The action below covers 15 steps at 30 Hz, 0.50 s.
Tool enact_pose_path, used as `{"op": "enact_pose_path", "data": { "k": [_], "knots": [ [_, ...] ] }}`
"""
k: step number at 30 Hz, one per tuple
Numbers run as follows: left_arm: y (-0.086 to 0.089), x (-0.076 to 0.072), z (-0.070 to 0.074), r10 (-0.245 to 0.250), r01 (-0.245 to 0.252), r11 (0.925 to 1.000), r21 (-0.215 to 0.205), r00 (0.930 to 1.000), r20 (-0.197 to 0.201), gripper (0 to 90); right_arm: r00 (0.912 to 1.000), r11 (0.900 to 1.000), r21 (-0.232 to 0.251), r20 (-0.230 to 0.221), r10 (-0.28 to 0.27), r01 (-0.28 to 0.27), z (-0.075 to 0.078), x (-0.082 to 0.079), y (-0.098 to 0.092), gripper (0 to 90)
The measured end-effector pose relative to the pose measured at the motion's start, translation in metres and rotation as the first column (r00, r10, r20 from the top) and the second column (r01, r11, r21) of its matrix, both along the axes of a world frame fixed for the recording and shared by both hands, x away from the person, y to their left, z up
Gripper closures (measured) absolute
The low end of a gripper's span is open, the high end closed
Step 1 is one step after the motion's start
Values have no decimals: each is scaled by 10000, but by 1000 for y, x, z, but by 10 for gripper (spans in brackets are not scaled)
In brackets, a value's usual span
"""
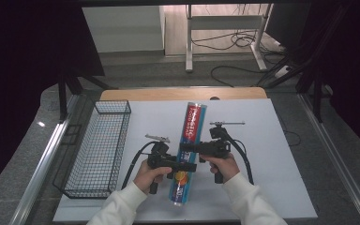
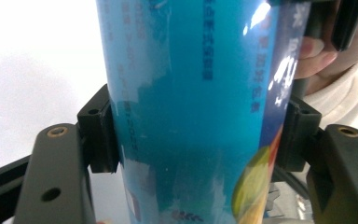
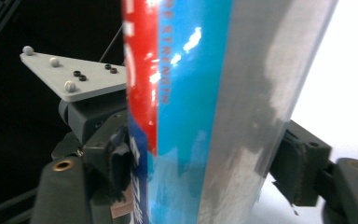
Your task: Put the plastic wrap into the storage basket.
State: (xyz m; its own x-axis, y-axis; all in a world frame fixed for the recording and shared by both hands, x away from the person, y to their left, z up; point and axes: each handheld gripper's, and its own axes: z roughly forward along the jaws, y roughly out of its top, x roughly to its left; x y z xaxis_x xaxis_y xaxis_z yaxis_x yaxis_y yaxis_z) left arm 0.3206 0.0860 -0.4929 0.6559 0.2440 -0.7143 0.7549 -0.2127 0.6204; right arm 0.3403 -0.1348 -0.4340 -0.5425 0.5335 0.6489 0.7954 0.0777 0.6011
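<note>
The white table carries a wire basket along its left edge. Near the table's middle, a long blue tube runs front edge to back edge, its far end tilted slightly right. Both grippers clamp it crosswise from opposite sides: the left gripper nearer the front end, the right gripper just beyond, jaws pressed on its flanks.

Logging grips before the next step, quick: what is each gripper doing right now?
Left gripper: closed on the tube, nearer the person.
Right gripper: closed on the same tube, farther up.
</note>
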Motion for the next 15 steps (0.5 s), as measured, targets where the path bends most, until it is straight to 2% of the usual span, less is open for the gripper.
{"op": "enact_pose_path", "data": {
  "k": [3, 5, 7, 10, 13, 15],
  "knots": [
    [4, 2, 0, 114, -118, 9996, -252, 9998, -160, 320, 9995, 9997, 175, 263, -157, 152, 4, -1, -5, 142],
    [7, 3, 2, 191, -197, 9994, -285, 9996, -207, 320, 9987, 9995, -75, 393, -310, 313, 6, -2, -10, 108],
    [11, 2, 5, 342, -342, 9994, -77, 9994, -13, 320, 9982, 9992, -164, 483, -368, 377, 9, -5, -17, 98],
    [20, 1, 10, 545, -545, 9985, 63, 9985, -71, 320, 9946, 9979, -272, 873, -567, 593, 12, -10, -33, 97],
    [28, 0, 14, 732, -731, 9971, 195, 9973, -10, 320, 9890, 9935, -818, 1316, -680, 792, 11, -19, -54, 99],
    [34, -1, 18, 848, -848, 9961, 222, 9964, -10, 320, 9877, 9913, -1045, 1422, -649, 802, 7, -23, -65, 103]
  ]
}}
